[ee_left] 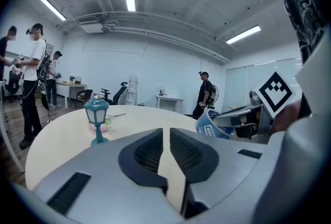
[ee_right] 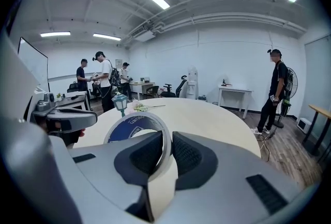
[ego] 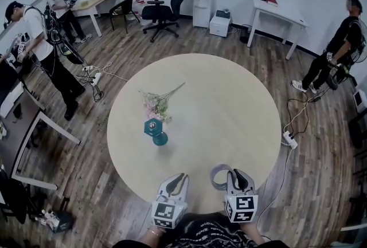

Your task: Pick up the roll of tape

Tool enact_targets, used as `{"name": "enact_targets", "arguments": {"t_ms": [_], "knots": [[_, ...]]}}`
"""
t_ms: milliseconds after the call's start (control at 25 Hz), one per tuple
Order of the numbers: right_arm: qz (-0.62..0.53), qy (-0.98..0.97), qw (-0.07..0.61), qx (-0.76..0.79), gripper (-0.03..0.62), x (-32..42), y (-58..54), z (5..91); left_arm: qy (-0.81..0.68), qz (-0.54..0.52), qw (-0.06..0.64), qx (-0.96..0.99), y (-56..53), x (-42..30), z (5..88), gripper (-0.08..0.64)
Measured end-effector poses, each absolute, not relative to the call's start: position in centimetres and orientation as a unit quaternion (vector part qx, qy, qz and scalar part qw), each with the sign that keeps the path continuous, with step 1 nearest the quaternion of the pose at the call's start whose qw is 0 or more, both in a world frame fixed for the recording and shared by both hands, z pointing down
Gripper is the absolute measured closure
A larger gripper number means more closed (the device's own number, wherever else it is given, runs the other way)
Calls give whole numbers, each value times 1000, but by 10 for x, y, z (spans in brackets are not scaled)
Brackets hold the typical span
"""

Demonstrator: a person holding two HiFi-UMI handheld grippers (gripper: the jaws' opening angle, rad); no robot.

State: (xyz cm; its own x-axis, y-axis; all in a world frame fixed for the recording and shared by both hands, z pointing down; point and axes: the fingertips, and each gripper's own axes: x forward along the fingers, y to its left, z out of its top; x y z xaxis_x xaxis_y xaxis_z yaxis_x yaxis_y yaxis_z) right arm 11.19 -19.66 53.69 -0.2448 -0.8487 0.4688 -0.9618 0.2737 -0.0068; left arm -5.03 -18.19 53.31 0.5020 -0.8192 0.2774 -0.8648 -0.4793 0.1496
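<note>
Right gripper (ee_right: 166, 140): clenched on the roll of tape (ee_right: 135, 123). One wall of the ring is pinched between the two pads and the rest of the roll stands upright to the left of the jaws. The roll is held at the near edge of the round table (ego: 229, 103), right in front of the person. Whether it has cleared the tabletop cannot be told, as its lower edge is hidden by the jaws.

Left gripper (ee_left: 166, 137): jaws brought nearly together, nothing between them, only bare table seen through the slit. It is parked just beside the right one, apart from the roll.

Step judged: lift after grasp. Only a thin wall is gripped, so the roll could pivot or slip. The squeeze should be kept steady, the lift taken straight up, and wrist roll avoided. The left gripper is best kept out of the way.

Further out, a teal lantern (ego: 155, 129) is seen with a flower sprig (ego: 156, 105) lying just behind it, both well apart from the roll, so no obstruction is expected. Beyond the table, standing people, office chairs and desks are seen along the walls.
</note>
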Motion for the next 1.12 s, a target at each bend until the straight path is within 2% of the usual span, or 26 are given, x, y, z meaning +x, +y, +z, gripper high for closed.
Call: {"name": "enact_targets", "arguments": {"t_ms": [40, 120, 1120], "knots": [[149, -775, 190, 584, 526, 111, -197, 537, -485, 84, 139, 859, -181, -48, 534, 528], [148, -775, 190, 584, 526, 111, -198, 538, -470, 85, 140, 867, -180, -43, 535, 538], [129, -795, 202, 558, 528, 97, -229, 538, -488, 101, 142, 855, -196, -50, 541, 540]]}}
